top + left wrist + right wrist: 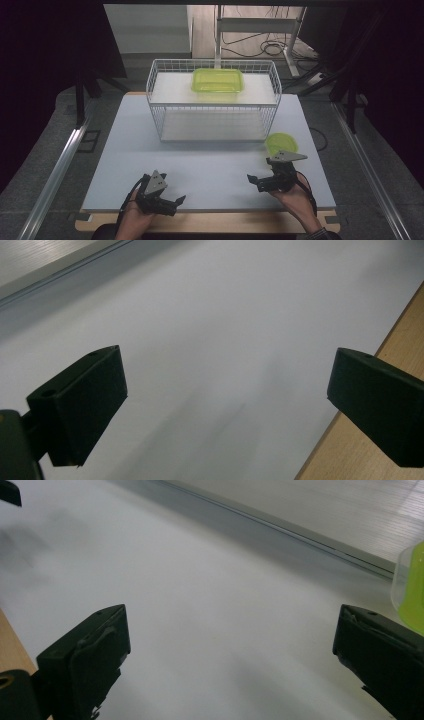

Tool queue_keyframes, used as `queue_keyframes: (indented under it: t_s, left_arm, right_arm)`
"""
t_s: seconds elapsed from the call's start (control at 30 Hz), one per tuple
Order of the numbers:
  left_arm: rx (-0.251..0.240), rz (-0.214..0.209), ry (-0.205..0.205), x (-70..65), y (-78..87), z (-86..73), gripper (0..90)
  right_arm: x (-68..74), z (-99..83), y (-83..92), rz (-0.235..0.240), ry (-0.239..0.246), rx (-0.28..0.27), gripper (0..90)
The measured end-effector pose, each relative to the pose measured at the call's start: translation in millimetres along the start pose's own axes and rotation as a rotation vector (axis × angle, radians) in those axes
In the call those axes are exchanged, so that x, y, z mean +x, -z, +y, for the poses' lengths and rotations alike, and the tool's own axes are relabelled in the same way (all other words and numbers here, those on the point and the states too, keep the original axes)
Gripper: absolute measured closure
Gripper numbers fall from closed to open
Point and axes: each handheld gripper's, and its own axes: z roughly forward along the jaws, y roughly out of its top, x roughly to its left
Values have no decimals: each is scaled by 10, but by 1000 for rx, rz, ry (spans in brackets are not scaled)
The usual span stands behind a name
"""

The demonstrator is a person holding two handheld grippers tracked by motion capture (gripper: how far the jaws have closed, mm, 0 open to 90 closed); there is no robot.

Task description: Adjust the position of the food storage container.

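Note:
A white wire basket [156,107] stands at the back middle of the white table [210,167]. A clear green rectangular container [218,80] rests on the white upper level inside it. A round green container [281,144] sits on the table by the basket's front right corner, and its edge shows in the right gripper view [412,587]. My left gripper [175,204] lies near the front edge, pointing right, jaws wide open over bare table [225,405]. My right gripper [255,183] points left, just in front of the round container, open and empty [230,665].
A wooden board [210,222] juts out under the table's front edge. Metal rails [60,165] run along both sides on the floor. A desk frame with cables [265,47] stands behind the basket. One jaw of the other gripper [10,492] shows in the right gripper view.

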Motion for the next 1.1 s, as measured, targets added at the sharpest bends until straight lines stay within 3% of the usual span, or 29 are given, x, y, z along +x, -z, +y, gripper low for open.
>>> queue_keyframes:
  t_s: [0.07,0.1,0.13,0.23,0.27,0.37,0.47,0.5,0.6,0.63,0.73,1.07,1.1]
  left_arm:
    - [0,1,-4,-2,0,1,23]
    - [0,1,-4,-2,0,1,23]
    - [3,1,-5,-5,-4,3,23]
    - [8,2,-10,-13,-15,4,23]
    - [8,2,-10,-13,-15,4,23]
    - [13,1,-14,-22,-23,6,23]
    - [15,4,-14,-20,-26,4,23]
    - [15,4,-14,-20,-26,4,23]
    - [20,8,-17,-20,-32,2,23]
    - [20,8,-17,-20,-32,2,23]
    - [26,12,-21,-25,-39,1,23]
    - [32,16,-23,-21,-49,-2,23]
    - [32,16,-23,-21,-49,-2,23]
  right_arm:
    - [-14,25,26,-9,-6,11,132]
    - [-14,25,26,-9,-6,11,132]
    - [-50,70,78,-19,-14,5,256]
    - [-141,153,160,-39,-20,-3,426]
    - [-141,153,160,-39,-20,-3,426]
    - [-310,217,219,-67,-35,8,630]
    - [-447,230,226,-92,-42,11,740]
    - [-447,230,226,-92,-42,11,740]
    - [-599,284,260,-154,-68,14,859]
    - [-599,284,260,-154,-68,14,859]
    - [-802,333,289,-205,-125,1,888]
    - [-1288,319,252,-316,-193,-6,889]
    - [-1288,319,252,-316,-193,-6,889]
